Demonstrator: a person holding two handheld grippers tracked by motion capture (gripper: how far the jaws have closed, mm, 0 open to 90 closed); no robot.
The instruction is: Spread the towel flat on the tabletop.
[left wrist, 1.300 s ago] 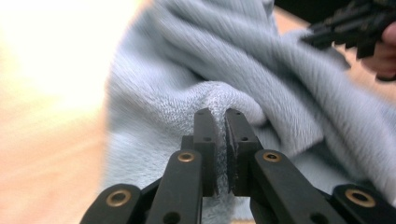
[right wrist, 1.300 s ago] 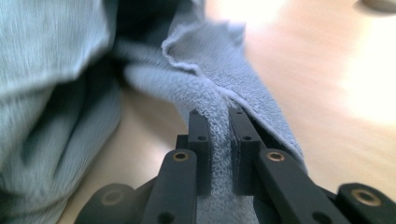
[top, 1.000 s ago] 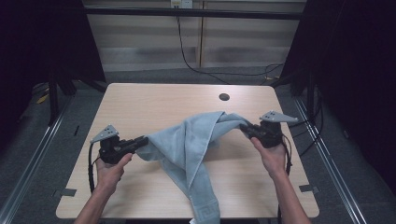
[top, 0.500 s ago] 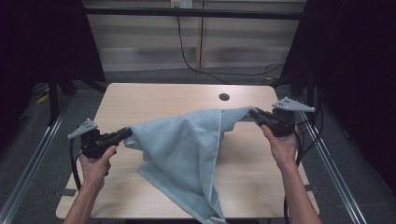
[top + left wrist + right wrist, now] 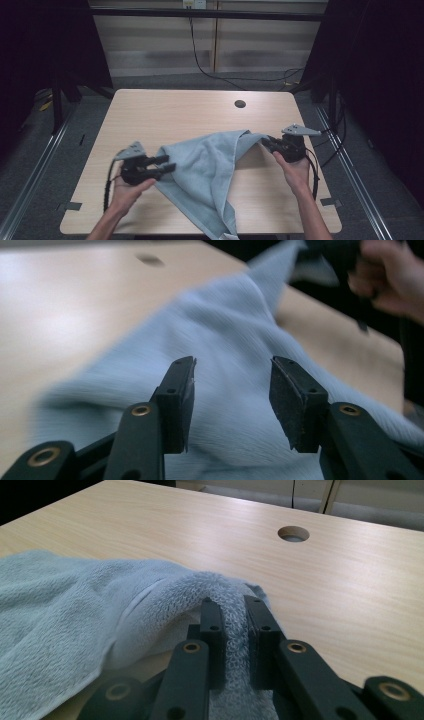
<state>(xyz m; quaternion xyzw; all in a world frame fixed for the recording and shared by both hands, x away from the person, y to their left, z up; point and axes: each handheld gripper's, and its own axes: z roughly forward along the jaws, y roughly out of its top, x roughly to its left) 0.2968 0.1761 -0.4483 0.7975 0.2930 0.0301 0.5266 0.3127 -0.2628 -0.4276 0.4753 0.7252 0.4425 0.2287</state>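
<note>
The left gripper [image 5: 167, 166] has just been opening; its jaws stand apart, with nothing pinched between them, beside the near edge of a light blue towel [image 5: 205, 170]. Across the towel, the right gripper [image 5: 267, 143] is clamped on a corner. The towel sags onto the wooden table [image 5: 165, 112] between both tools. The step looks like spreading or regripping; next the left gripper likely needs a fresh edge. The towel's lower end is cut off.
</note>
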